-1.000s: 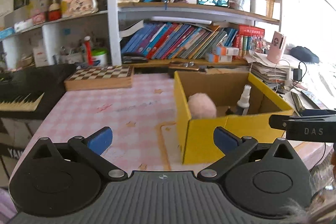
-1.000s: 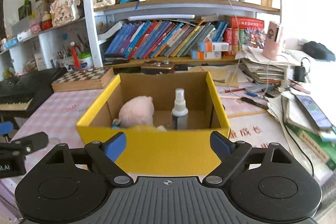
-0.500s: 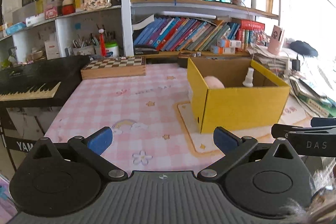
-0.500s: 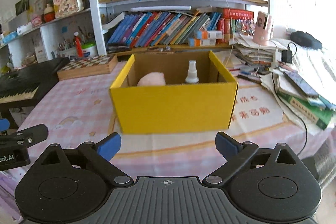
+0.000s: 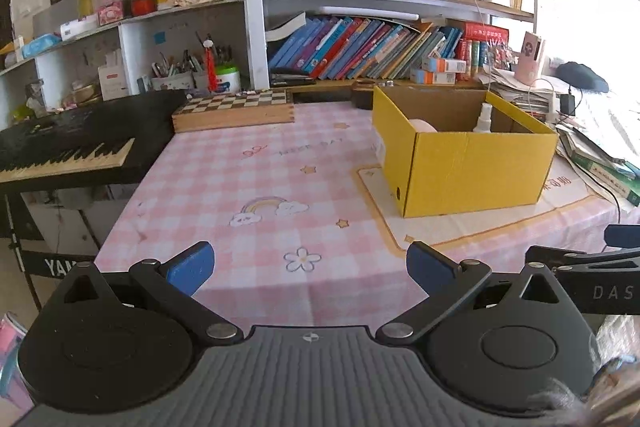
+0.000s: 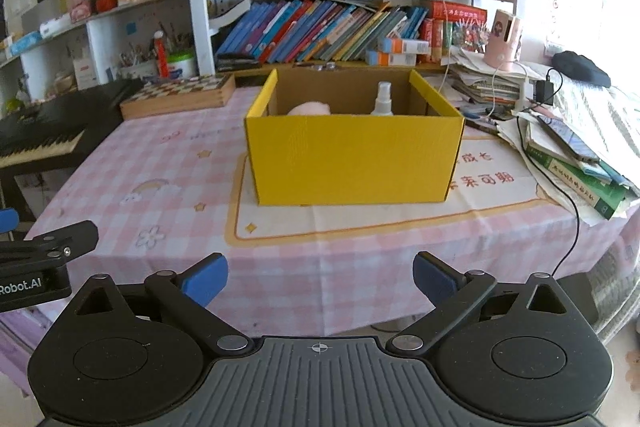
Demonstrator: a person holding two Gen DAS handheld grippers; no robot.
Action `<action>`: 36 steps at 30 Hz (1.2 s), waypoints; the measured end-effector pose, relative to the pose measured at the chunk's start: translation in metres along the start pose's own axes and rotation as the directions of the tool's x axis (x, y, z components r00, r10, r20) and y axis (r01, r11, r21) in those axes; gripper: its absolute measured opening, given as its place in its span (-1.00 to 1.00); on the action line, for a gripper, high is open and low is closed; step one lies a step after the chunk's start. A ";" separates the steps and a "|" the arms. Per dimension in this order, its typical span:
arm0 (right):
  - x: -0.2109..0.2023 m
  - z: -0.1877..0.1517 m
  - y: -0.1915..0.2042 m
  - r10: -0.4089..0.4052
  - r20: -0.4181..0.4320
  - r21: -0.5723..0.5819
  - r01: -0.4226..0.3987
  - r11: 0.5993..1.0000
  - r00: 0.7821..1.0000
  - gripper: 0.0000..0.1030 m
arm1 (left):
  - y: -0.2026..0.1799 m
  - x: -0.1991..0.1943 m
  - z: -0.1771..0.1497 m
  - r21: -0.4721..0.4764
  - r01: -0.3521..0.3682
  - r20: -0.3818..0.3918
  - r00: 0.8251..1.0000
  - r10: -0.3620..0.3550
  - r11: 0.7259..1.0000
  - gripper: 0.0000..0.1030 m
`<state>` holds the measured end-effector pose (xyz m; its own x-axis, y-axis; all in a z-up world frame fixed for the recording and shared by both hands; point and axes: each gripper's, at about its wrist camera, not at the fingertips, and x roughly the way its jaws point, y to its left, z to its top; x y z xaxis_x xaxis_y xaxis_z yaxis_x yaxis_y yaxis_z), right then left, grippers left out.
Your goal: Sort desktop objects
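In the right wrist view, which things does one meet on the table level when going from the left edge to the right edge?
Black keyboard → wooden chessboard box → yellow box → stack of books and papers.

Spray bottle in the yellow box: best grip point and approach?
Take the spray bottle at its neck, just under the nozzle, coming from above. It stands upright inside the yellow box, whose walls hide its body and block any side approach; only the top shows.
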<state>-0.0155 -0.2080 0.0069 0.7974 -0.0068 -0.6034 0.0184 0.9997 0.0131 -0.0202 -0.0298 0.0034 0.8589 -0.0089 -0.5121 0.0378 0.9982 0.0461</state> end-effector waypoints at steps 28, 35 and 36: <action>-0.003 -0.009 0.015 0.014 -0.044 -0.002 -0.014 1.000 0.999 0.95 | 0.010 -0.008 -0.009 0.006 -0.014 -0.031 0.999 0.014 1.000 1.00; -0.002 -0.010 0.016 0.011 -0.044 -0.002 -0.011 1.000 0.999 0.95 | 0.009 -0.007 -0.009 0.008 -0.013 -0.033 0.999 0.013 1.000 1.00; -0.002 -0.010 0.015 0.011 -0.044 -0.002 -0.012 1.000 0.999 0.95 | 0.009 -0.007 -0.009 0.008 -0.012 -0.033 0.999 0.012 1.000 1.00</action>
<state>-0.0231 -0.1923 0.0005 0.7700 0.0056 -0.6380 0.0078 0.9998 0.0182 -0.0307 -0.0205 -0.0005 0.8418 0.0054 -0.5398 0.0318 0.9977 0.0595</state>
